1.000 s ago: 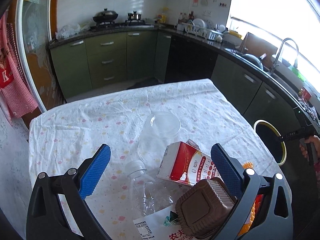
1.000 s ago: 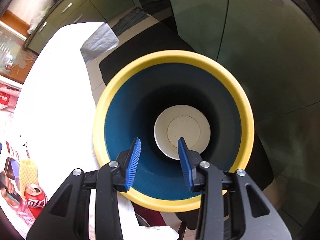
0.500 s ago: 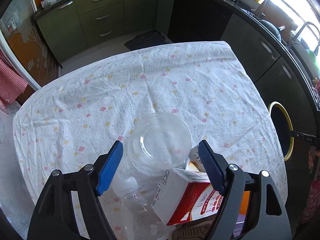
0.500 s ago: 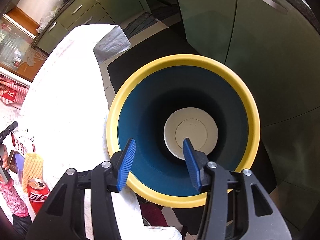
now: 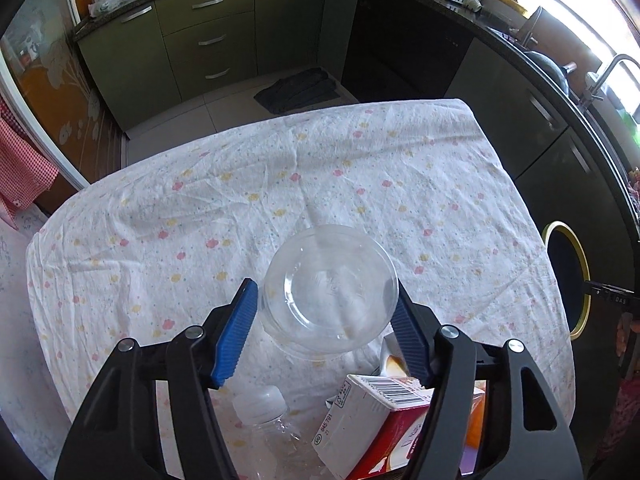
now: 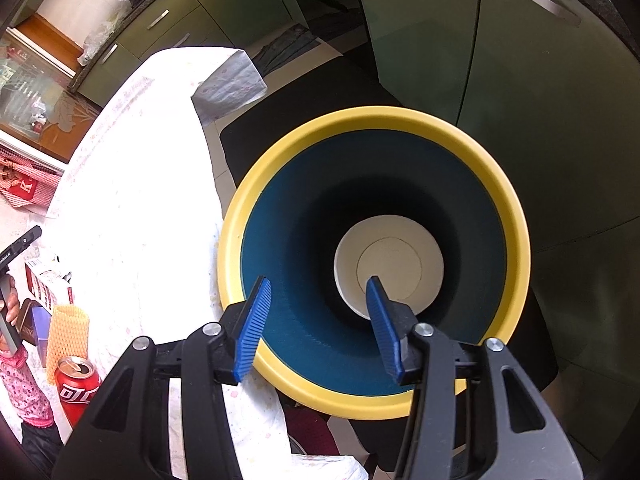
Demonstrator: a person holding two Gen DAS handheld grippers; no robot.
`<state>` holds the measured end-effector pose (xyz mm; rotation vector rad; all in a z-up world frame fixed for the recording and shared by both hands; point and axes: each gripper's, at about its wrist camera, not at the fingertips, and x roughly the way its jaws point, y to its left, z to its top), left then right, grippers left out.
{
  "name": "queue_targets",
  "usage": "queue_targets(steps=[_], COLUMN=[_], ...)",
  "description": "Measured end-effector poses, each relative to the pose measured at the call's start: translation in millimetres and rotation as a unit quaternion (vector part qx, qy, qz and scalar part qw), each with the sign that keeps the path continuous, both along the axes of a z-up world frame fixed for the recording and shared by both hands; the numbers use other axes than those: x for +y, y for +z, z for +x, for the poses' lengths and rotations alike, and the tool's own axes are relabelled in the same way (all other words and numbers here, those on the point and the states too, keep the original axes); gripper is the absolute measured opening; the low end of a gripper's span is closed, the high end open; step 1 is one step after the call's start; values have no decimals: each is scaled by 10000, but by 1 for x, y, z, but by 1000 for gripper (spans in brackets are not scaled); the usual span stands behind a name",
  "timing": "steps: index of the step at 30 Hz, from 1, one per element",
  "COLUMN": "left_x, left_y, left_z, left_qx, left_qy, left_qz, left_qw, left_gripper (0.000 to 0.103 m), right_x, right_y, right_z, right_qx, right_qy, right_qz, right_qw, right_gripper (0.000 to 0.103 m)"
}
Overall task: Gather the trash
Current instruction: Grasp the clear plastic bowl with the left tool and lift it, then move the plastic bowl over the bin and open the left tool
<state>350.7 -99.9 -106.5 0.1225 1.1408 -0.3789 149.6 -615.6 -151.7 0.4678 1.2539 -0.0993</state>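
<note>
A clear plastic cup [image 5: 330, 286] stands on the flowered tablecloth [image 5: 280, 184]. My left gripper [image 5: 325, 322] is open, its blue fingers on either side of the cup, close to its walls. Below it lie a clear plastic bottle [image 5: 264, 412] and a red and white carton [image 5: 372, 420]. My right gripper [image 6: 318, 324] is open and empty above the yellow-rimmed blue bin [image 6: 516, 216], which holds a white paper cup [image 6: 390, 266]. The bin also shows in the left wrist view [image 5: 582, 276].
In the right wrist view a red cola can [image 6: 78, 388], a yellow foam net [image 6: 66, 334] and a carton [image 6: 46, 284] sit on the table's near end. Green kitchen cabinets [image 5: 208, 40] stand behind the table, and a dark mat [image 5: 300, 88] lies on the floor.
My left gripper has moved forward and down over the table, so its fingers now bracket the clear cup. My right gripper has drawn back slightly above the bin, still open.
</note>
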Motion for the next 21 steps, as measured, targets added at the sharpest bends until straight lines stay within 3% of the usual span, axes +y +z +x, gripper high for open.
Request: queue_targets(steps=[5,10,15,21], left_x=[-13,-53,-126,-240], left_y=[35,74,92,85], left_z=[-16,-46,-80,-121], left_qx=[-324,-634,-637,-430], left_qy=[-184,-613,-1298,-2251], left_qz=[-17,-103,-329,-422], left_qw=[9993,9961,9890,9725], left_gripper=[65,65,65,65], right_x=[0,-9,-28,-53], right_y=[12,25,33,33], right_z=[-12,-39,-82,-144], right_qx=[-216,-507,-701,-770], right_qy=[-9,-117,-313,-648], right_qz=[-60,-175,-372,-602], right_qw=[9997,9985,9964,9931], right_gripper=[48,48,48,48])
